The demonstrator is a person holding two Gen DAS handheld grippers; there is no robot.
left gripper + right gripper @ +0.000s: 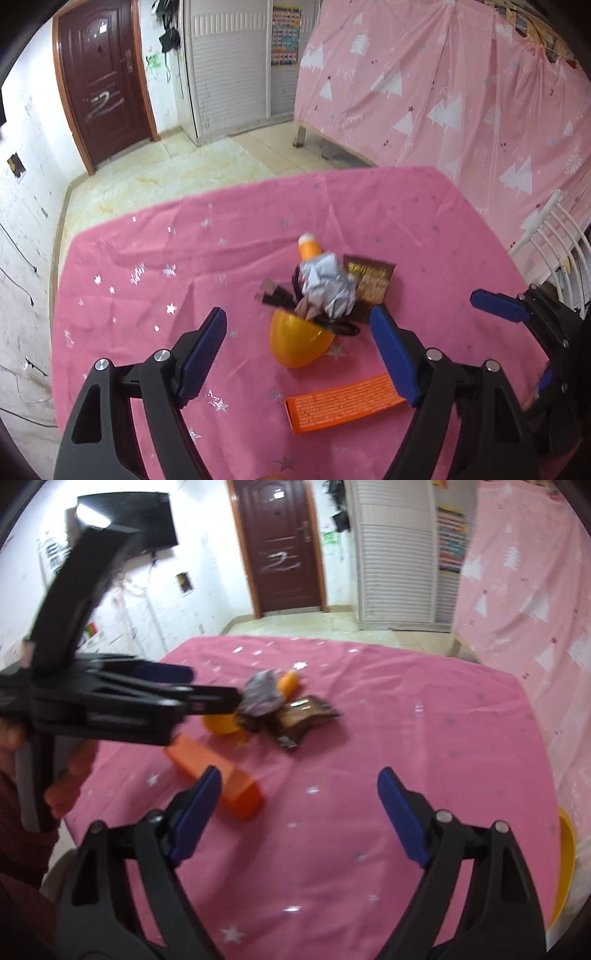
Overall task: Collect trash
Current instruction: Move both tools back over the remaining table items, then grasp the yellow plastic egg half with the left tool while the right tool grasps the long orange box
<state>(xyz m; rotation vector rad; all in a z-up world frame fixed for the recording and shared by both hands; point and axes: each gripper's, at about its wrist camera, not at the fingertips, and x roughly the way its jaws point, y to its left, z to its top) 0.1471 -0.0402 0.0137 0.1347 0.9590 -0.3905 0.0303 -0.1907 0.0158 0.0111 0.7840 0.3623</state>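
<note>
A small heap of trash lies on the pink star-print tablecloth (147,295). It holds a yellow half-shell (299,345), crumpled silver foil (327,288), an orange bottle with a white cap (309,248), a brown wrapper (369,280) and an orange box (343,406). My left gripper (297,314) hangs open just above the shell and foil, its pads touching nothing. In the right wrist view my right gripper (298,773) is open and empty over bare cloth, with the orange box (218,775) by its left finger. The left gripper (210,686) reaches in from the left toward the foil (262,694).
A yellow bin rim (565,867) shows at the table's right edge. A white chair back (554,236) stands by a pink curtain (443,92). Beyond the table are tiled floor, a brown door (284,546) and a white slatted cabinet (395,554). A person's hand (70,775) holds the left gripper's handle.
</note>
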